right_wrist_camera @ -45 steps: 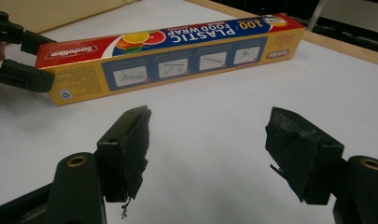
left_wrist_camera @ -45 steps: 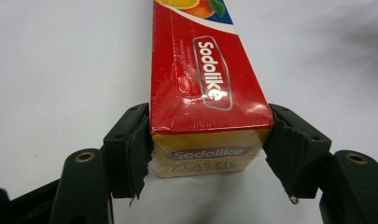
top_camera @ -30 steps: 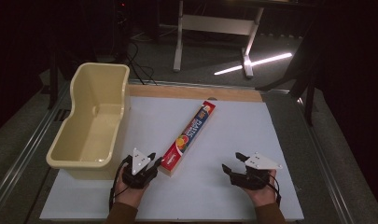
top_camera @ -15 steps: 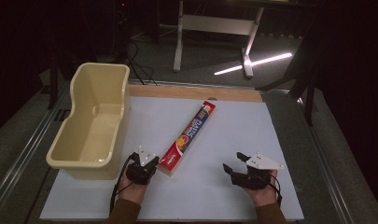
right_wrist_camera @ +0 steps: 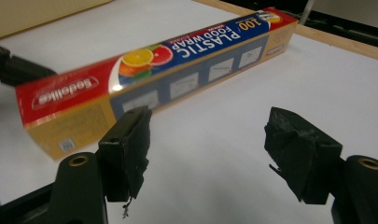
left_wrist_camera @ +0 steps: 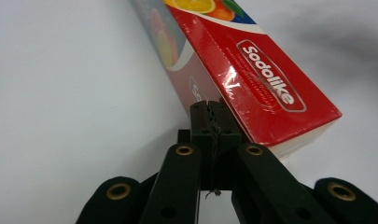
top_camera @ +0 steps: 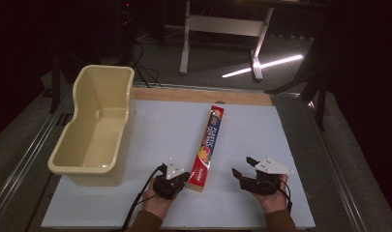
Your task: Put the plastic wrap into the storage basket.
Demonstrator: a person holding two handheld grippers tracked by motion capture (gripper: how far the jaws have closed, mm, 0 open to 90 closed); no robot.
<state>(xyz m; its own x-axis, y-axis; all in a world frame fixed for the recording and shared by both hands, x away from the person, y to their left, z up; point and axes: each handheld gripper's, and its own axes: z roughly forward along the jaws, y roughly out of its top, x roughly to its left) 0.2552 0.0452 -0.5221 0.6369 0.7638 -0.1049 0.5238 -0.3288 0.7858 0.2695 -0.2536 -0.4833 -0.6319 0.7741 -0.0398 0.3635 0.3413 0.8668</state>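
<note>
Black grippers (top_camera: 172, 183), brown sleeves (top_camera: 145, 223)

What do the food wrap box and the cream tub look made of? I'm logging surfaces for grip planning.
The food wrap box looks like printed cardboard with a glossy coating: crisp folded edges, and glare on its red end in the left gripper view. The tub looks like moulded plastic, smooth and slightly shiny, with rounded corners and a rolled rim.
</note>
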